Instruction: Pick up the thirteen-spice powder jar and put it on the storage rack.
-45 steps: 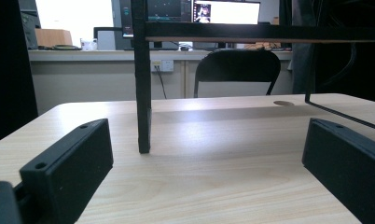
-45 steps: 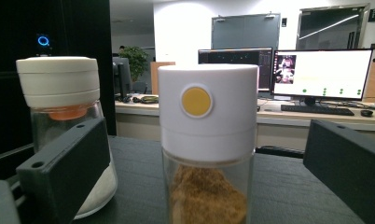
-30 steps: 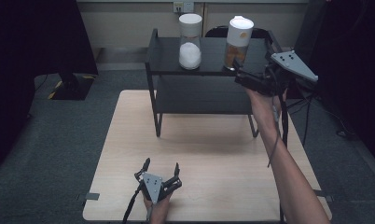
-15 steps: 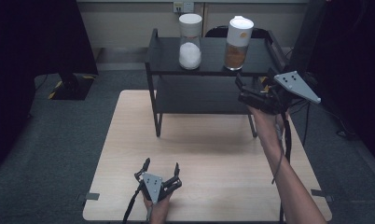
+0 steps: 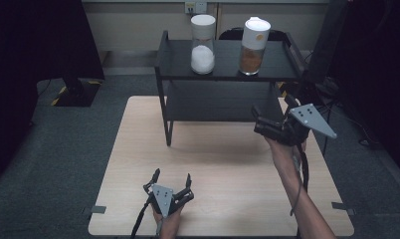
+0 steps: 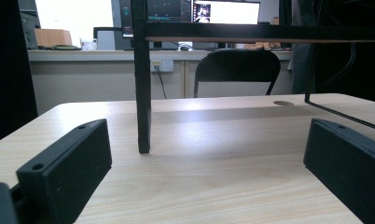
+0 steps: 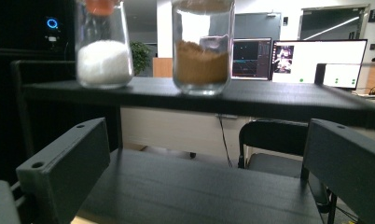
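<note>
Lowered and pulled back from the brown-powder jar (image 5: 251, 46), which stands on the far shelf's (image 5: 178, 62) top right, my right gripper (image 5: 261, 119) hangs with wide, empty jaws while my left gripper (image 5: 172, 179) rests wide on the near desk (image 5: 228, 164).

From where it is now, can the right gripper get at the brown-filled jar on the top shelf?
Probably yes: the right gripper is open, empty, and below the brown-filled jar, nothing between; it must rise over the shelf edge.

Dim surroundings — tabletop lit, slightly soft.
</note>
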Tool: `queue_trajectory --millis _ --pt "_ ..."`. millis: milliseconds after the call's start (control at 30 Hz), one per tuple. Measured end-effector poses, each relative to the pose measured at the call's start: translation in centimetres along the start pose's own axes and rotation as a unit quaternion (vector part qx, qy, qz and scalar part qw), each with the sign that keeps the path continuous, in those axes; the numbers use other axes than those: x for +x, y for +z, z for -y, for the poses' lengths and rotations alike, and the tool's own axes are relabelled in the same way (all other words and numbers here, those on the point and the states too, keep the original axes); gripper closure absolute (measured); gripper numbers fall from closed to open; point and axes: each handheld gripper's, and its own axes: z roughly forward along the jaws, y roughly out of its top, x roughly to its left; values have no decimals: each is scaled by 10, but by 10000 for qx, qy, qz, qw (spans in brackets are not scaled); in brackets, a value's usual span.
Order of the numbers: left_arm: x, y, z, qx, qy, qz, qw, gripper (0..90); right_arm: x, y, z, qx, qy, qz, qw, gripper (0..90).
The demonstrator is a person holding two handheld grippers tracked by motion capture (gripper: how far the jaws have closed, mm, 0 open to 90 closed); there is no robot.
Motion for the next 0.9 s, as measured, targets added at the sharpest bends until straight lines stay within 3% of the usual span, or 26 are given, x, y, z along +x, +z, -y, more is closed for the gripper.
queue_trajectory --millis 500,900 --pt "-1 0 0 -1 5 -19 10000 3 4 -34 50 23 54 -11 10000 0" --pt "-1 0 0 -2 2 -36 10000 3 13 -59 93 62 42 126 9999 0"
